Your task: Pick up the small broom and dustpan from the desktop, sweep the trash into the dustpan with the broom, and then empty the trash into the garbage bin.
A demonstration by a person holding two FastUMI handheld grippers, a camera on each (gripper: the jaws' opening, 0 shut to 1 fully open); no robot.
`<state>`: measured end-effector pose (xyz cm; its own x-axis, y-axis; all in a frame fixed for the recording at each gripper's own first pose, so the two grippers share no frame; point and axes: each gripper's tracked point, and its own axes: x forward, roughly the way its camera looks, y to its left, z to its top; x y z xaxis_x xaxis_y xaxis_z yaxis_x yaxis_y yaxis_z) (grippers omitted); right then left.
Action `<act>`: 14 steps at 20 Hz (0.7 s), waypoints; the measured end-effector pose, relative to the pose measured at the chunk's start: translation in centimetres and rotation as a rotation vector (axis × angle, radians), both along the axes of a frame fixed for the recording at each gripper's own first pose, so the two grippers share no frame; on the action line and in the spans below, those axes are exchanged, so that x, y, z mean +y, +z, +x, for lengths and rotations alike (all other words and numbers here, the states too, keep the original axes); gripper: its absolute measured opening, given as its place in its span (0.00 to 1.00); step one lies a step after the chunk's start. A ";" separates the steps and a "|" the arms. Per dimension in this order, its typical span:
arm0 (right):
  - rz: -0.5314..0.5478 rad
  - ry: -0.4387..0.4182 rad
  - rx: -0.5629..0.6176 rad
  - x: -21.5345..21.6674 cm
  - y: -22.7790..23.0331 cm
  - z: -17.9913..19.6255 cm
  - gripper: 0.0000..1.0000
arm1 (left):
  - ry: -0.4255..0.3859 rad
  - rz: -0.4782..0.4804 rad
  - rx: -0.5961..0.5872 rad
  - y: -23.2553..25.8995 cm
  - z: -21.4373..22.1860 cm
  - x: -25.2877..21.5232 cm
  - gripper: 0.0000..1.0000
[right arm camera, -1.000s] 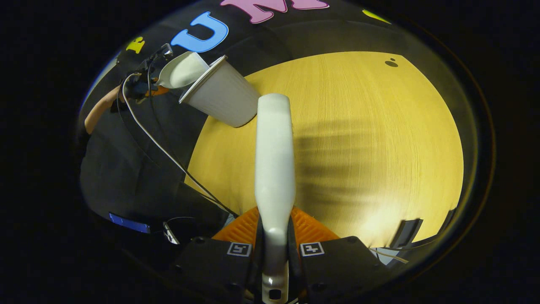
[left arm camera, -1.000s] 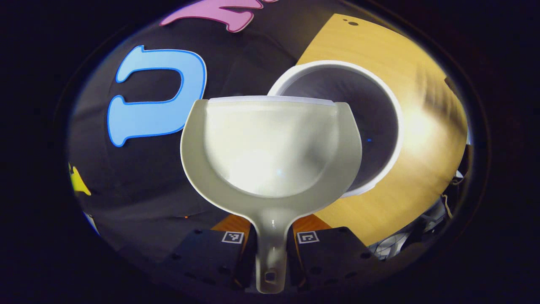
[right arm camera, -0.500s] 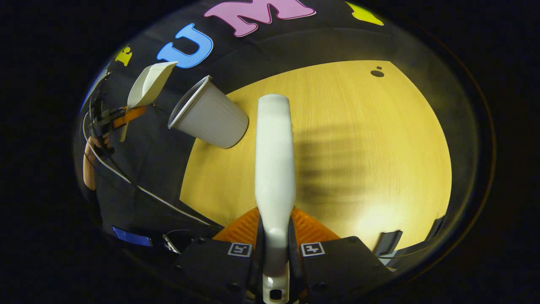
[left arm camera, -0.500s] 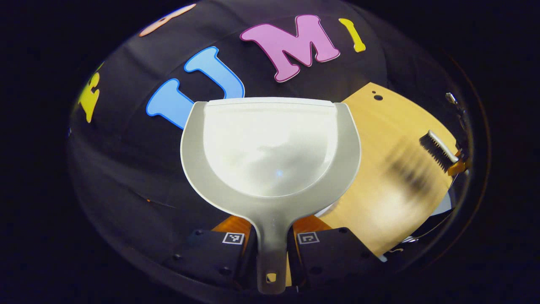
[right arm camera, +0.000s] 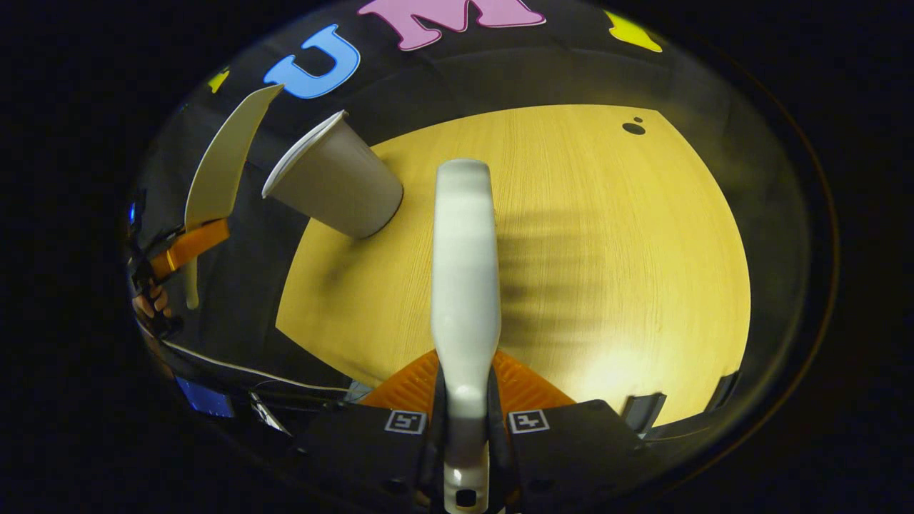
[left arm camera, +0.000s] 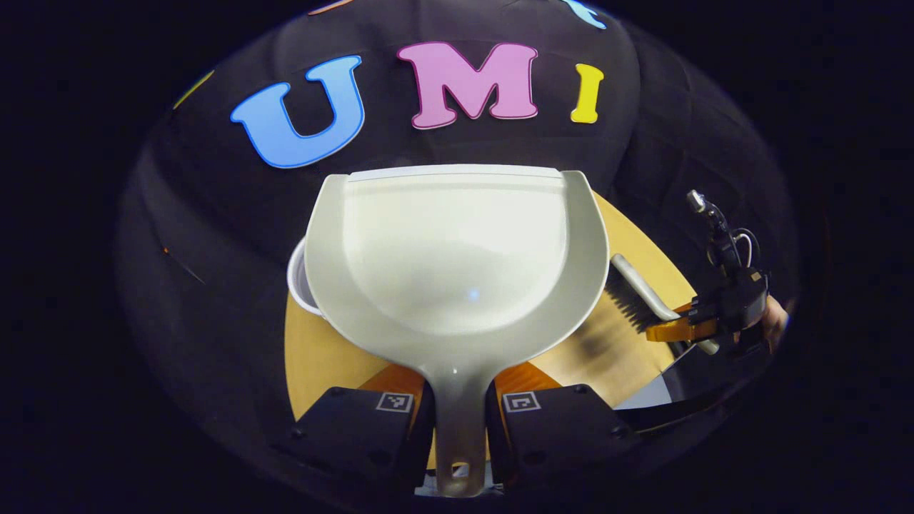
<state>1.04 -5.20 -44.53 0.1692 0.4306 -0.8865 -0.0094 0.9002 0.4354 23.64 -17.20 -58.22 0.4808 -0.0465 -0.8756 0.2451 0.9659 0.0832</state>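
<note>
A pale, round-bodied dustpan (left arm camera: 457, 257) fronts the left gripper view, and my left gripper (left arm camera: 457, 401) is shut on its handle. Nothing lies inside the pan. The white garbage bin's rim (left arm camera: 296, 280) peeks out behind the pan's left edge. In the right gripper view my right gripper (right arm camera: 464, 420) is shut on the small broom's white handle (right arm camera: 464, 271), held above the wooden desktop (right arm camera: 607, 250). There the bin (right arm camera: 332, 189) stands at the desk's far left corner, with the dustpan (right arm camera: 221, 164) edge-on to its left. The broom's dark bristles (left arm camera: 628, 303) show at the right of the left gripper view.
A small dark spot (right arm camera: 633, 128) marks the desktop's far right part. A hand (right arm camera: 146, 303) holds the left gripper beyond the desk's left edge. Cables and dark gear lie below the desk's near edge (right arm camera: 271, 400). The black cloth wall stands behind the desk.
The left gripper has drawn the dustpan back from above the bin and swung it up to face the wall. The right gripper with the broom has barely moved.
</note>
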 end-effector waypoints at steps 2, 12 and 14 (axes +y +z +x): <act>-0.001 0.014 0.033 0.4 -0.9 -1.1 0.28 | 0.013 -0.057 0.049 -2.3 -2.3 -2.1 0.29; -0.108 0.006 0.122 1.5 -7.4 -3.1 0.28 | 0.236 -0.046 0.287 -17.8 -8.3 -1.6 0.29; -0.160 0.015 0.133 0.8 -9.0 -3.3 0.28 | 0.261 -0.047 0.333 -21.3 -9.3 -1.3 0.30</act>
